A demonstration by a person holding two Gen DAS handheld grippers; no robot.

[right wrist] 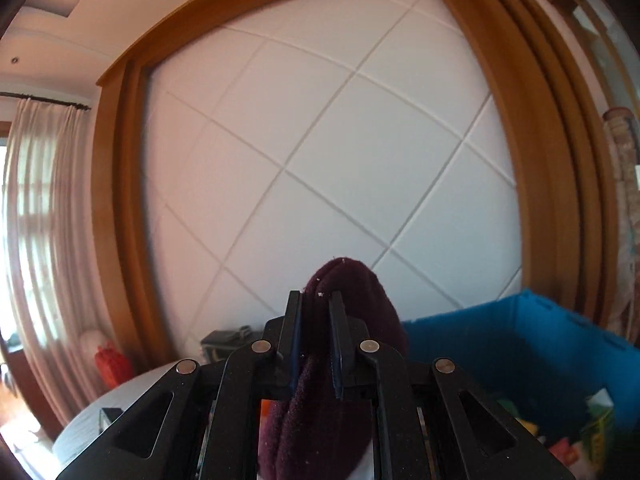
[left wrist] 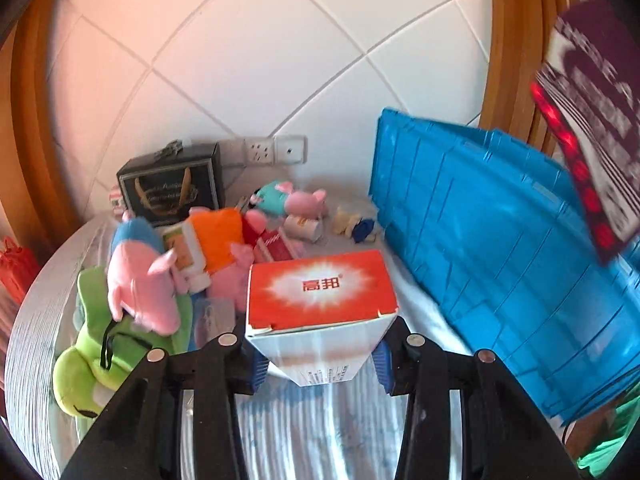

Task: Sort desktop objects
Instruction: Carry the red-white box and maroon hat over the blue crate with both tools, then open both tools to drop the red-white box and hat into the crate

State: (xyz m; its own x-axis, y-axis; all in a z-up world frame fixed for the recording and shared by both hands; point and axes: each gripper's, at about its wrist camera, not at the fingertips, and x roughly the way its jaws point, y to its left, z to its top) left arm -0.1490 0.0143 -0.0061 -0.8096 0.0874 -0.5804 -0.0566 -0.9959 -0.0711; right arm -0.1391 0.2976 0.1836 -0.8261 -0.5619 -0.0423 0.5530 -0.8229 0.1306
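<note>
Holding a red-and-white carton (left wrist: 320, 312) at lower centre, the left gripper (left wrist: 320, 356) lifts it toward the blue crate (left wrist: 480, 232); the right gripper (right wrist: 316, 340) pinches a maroon sock (right wrist: 352, 292) tightly above that crate.

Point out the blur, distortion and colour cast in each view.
Left wrist view: the patterned maroon sock at the right edge is motion-smeared, the red-and-white box sharp; fisheye bends the blue crate. Right wrist view: wooden frame bowed, pink cast at left, crate contents blurred.
</note>
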